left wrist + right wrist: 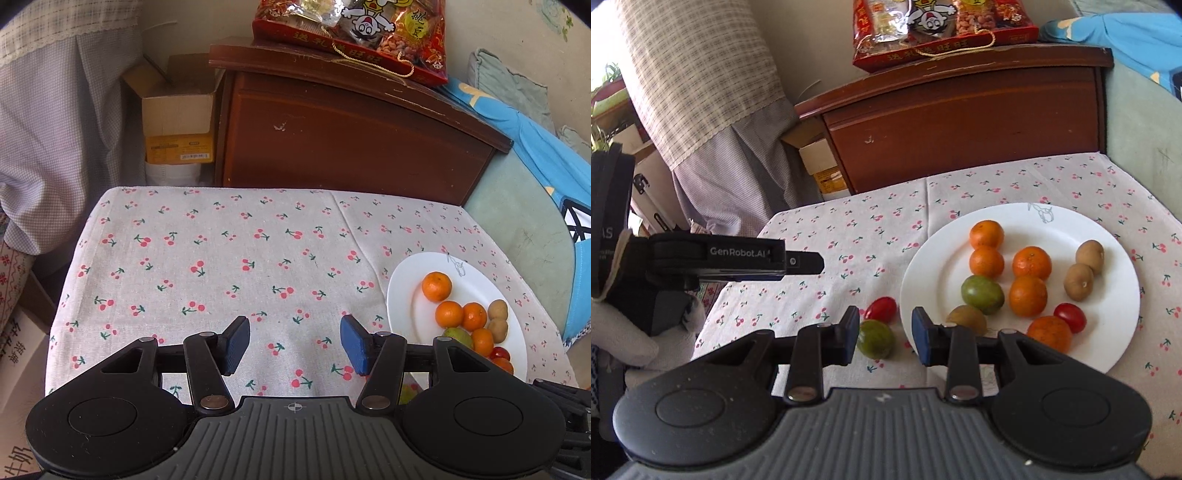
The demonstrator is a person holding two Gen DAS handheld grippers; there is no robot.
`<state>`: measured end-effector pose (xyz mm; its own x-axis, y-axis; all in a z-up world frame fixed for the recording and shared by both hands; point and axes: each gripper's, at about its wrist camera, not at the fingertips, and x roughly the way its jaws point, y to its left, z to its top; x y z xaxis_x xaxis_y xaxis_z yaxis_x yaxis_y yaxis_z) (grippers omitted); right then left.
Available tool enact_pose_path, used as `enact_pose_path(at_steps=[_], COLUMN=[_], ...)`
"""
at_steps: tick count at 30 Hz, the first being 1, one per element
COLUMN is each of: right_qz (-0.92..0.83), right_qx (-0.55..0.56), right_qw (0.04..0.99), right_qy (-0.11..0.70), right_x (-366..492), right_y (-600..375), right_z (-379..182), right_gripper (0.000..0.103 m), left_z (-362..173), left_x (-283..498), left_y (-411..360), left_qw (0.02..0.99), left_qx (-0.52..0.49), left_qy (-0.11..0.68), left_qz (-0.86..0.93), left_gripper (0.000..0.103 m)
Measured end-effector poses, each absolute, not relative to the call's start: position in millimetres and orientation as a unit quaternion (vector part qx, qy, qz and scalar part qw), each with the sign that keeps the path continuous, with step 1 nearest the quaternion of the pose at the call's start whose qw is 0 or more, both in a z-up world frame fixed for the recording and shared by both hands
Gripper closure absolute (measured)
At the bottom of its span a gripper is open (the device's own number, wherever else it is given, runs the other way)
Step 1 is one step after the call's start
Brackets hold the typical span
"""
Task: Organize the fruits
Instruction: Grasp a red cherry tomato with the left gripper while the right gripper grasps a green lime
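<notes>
A white plate sits toward the right side of a cherry-print tablecloth. On it lie five oranges, a green fruit, two brown fruits and a red tomato. Just off its left rim lie another tomato and a green fruit. The right gripper hangs open above them, empty.

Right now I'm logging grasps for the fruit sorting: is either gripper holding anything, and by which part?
Nothing is held. The left gripper is open over bare tablecloth; the right gripper is open, with no fruit between its pads.
</notes>
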<state>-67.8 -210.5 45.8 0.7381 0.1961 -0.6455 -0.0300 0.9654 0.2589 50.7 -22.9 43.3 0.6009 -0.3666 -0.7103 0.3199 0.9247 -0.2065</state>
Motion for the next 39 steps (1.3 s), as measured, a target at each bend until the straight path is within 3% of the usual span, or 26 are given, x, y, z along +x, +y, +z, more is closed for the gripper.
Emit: enact_pose_path(at_steps=[29, 39], right_qz=[0.077, 0.072], right_qx=[0.069, 0.06], right_qw=[0.918, 0.912], right_qy=[0.382, 0.399], right_x=[-54, -79], right_y=[-186, -186], right_z=[18, 22], right_gripper=[0.072, 0.072], left_z=[27, 26], left_x=[47, 38], left_y=[-25, -47], left_qw=[0.877, 0.865], left_qx=[-0.018, -0.004], left_qy=[0.424, 0.419], left_qz=[-0.225, -0.277], left_gripper=[0.049, 0.054])
